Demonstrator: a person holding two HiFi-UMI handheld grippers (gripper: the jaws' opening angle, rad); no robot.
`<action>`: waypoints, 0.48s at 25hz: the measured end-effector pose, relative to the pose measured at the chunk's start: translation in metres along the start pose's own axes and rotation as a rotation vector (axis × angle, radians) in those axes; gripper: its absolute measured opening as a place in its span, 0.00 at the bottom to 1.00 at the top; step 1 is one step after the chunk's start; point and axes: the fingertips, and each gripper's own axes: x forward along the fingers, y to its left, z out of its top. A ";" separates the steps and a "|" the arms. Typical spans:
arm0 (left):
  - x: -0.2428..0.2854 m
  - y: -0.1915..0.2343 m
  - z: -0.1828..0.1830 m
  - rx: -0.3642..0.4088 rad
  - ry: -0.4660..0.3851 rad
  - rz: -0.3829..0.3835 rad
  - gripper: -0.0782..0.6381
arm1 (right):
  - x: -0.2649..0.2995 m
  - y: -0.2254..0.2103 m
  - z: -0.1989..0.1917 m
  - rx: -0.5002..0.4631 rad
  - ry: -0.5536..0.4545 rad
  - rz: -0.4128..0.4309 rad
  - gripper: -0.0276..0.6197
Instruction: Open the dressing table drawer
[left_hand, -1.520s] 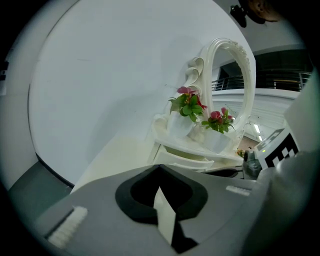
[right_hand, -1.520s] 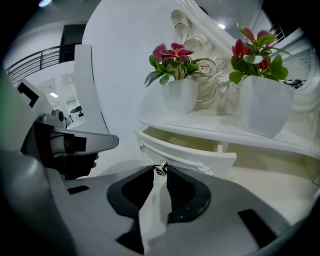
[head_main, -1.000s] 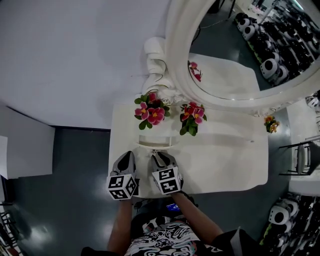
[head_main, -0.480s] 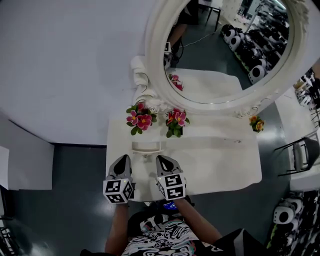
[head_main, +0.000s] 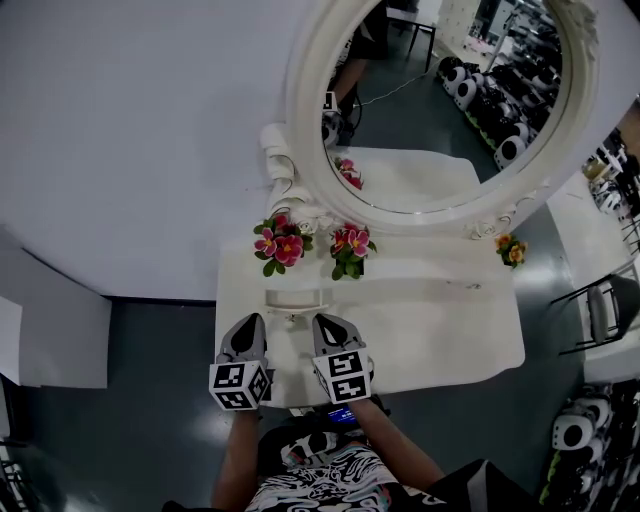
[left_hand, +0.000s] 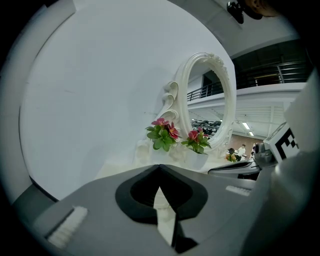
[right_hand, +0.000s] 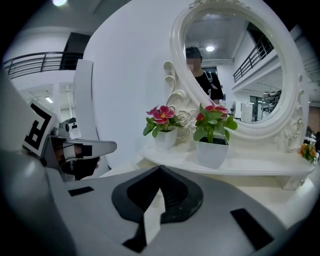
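**Free room and obstacles on the white dressing table**

Bare tabletop (head_main: 430, 320) across the middle and right, open for passage. Back left blocked by two flower pots, left pot (head_main: 283, 245) and right pot (head_main: 350, 247), side by side on a raised shelf (head_main: 420, 262), oval mirror (head_main: 430, 110) close behind. Drawer (head_main: 297, 298) jutting forward from under the shelf. Small flower ornament (head_main: 512, 250) at back right. Narrow gap between left gripper (head_main: 250, 325) and right gripper (head_main: 323, 325), just before the drawer.

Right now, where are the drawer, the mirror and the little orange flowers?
drawer (head_main: 297, 299), head view, middle of the pulled-out box.
mirror (head_main: 440, 110), head view, centre of the glass.
orange flowers (head_main: 512, 250), head view, on the blossoms.
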 end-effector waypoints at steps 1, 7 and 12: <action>-0.001 0.000 0.001 0.000 -0.002 0.001 0.11 | 0.000 0.000 0.000 -0.001 0.000 0.000 0.04; -0.005 0.000 0.003 -0.001 -0.008 0.007 0.11 | -0.004 0.001 0.001 -0.006 -0.005 -0.002 0.04; -0.004 -0.003 0.001 0.005 -0.006 0.004 0.11 | -0.005 -0.003 0.000 -0.006 -0.010 -0.007 0.04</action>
